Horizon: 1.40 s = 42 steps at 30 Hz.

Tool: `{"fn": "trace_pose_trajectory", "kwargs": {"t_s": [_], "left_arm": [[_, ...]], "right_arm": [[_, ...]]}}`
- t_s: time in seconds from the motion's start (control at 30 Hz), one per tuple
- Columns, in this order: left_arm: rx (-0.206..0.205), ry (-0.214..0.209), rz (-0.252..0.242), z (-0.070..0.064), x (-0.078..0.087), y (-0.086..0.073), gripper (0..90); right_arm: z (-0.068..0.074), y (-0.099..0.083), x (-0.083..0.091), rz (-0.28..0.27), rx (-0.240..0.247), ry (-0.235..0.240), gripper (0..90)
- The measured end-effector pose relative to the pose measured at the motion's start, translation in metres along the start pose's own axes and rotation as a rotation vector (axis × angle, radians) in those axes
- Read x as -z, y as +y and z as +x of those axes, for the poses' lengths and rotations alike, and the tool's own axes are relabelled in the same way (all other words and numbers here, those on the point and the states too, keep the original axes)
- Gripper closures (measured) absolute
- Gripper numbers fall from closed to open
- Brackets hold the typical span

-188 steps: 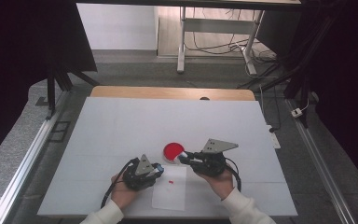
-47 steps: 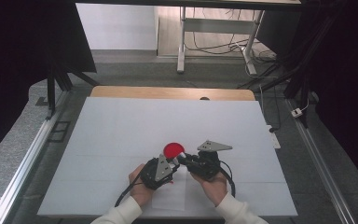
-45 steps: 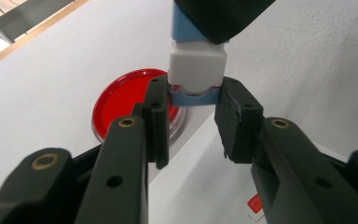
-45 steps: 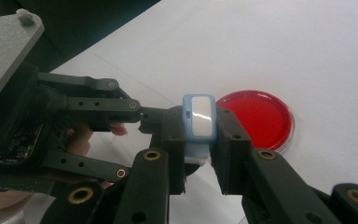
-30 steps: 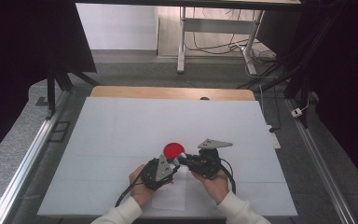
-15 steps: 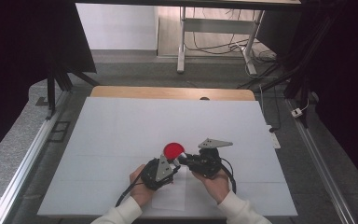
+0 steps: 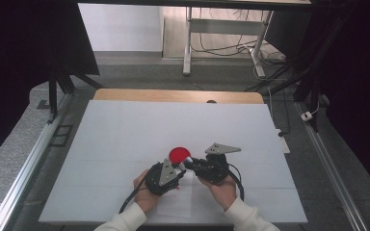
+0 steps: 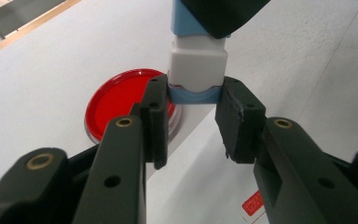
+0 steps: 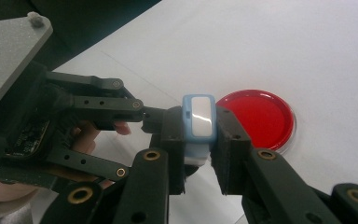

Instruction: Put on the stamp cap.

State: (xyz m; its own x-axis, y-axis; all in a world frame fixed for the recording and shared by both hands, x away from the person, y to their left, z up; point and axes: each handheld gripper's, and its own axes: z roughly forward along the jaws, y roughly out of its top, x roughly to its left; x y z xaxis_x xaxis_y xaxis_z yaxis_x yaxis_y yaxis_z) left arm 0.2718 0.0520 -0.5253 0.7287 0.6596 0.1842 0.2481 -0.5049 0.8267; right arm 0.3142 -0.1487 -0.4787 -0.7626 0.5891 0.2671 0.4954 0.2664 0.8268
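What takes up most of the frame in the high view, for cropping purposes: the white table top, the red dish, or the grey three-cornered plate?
1. White table top.
2. Red dish and grey three-cornered plate look alike in size; unranked.

Both forearms in white sleeves come in from the near edge, angled inward so the two grippers meet tip to tip. The left hand (image 7: 144,191) holds the black two-jaw left gripper (image 7: 177,169) pointing right and away. The right hand (image 7: 223,187) holds the black right gripper (image 7: 189,163) pointing left. Each gripper's jaws are narrowed, pads pressing from both sides.
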Motion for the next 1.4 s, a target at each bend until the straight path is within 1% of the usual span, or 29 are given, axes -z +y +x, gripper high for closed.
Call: {"fn": "trace_pose_trajectory", "kwargs": {"t_s": [0.17, 0.27, 0.33, 0.37, 0.47, 0.57, 0.63, 0.83, 0.93, 1.07, 1.4], "left_arm": [[0.016, -0.001, 0.015, 0.001, -0.002, -0.001, 56.3], [0.028, -0.013, 0.029, 0.003, -0.002, -0.001, 49.9], [0.040, -0.024, 0.038, 0.005, -0.001, -0.001, 45.8], [0.054, -0.033, 0.037, 0.005, 0.000, -0.002, 44.4], [0.078, -0.051, 0.057, 0.009, 0.003, -0.002, 39.0], [0.095, -0.074, 0.078, 0.013, 0.009, -0.004, 35.4], [0.104, -0.086, 0.083, 0.016, 0.015, -0.006, 35.1], [0.154, -0.100, 0.081, 0.027, 0.038, -0.013, 35.1], [0.178, -0.105, 0.082, 0.034, 0.048, -0.018, 35.2], [0.212, -0.097, 0.076, 0.043, 0.059, -0.025, 35.2], [0.280, -0.034, 0.067, 0.061, 0.093, -0.051, 35.2]], "right_arm": [[0.000, 0.000, 0.001, -0.003, 0.008, 0.000, 75.0], [-0.001, 0.000, 0.001, -0.007, 0.011, 0.001, 75.0], [-0.001, 0.000, 0.001, -0.009, 0.014, 0.002, 75.0], [-0.002, 0.000, 0.001, -0.008, 0.016, 0.002, 75.0], [-0.002, 0.001, 0.002, -0.010, 0.021, 0.002, 75.0], [-0.003, 0.001, 0.004, -0.012, 0.032, -0.002, 75.0], [-0.004, 0.002, 0.004, -0.014, 0.033, -0.006, 75.0], [-0.005, 0.003, 0.006, -0.019, 0.058, -0.013, 74.9], [-0.006, 0.003, 0.007, -0.018, 0.062, -0.013, 75.0], [-0.007, 0.003, 0.007, -0.017, 0.072, -0.018, 75.0], [-0.009, 0.004, 0.008, -0.008, 0.102, -0.026, 75.0]]}}
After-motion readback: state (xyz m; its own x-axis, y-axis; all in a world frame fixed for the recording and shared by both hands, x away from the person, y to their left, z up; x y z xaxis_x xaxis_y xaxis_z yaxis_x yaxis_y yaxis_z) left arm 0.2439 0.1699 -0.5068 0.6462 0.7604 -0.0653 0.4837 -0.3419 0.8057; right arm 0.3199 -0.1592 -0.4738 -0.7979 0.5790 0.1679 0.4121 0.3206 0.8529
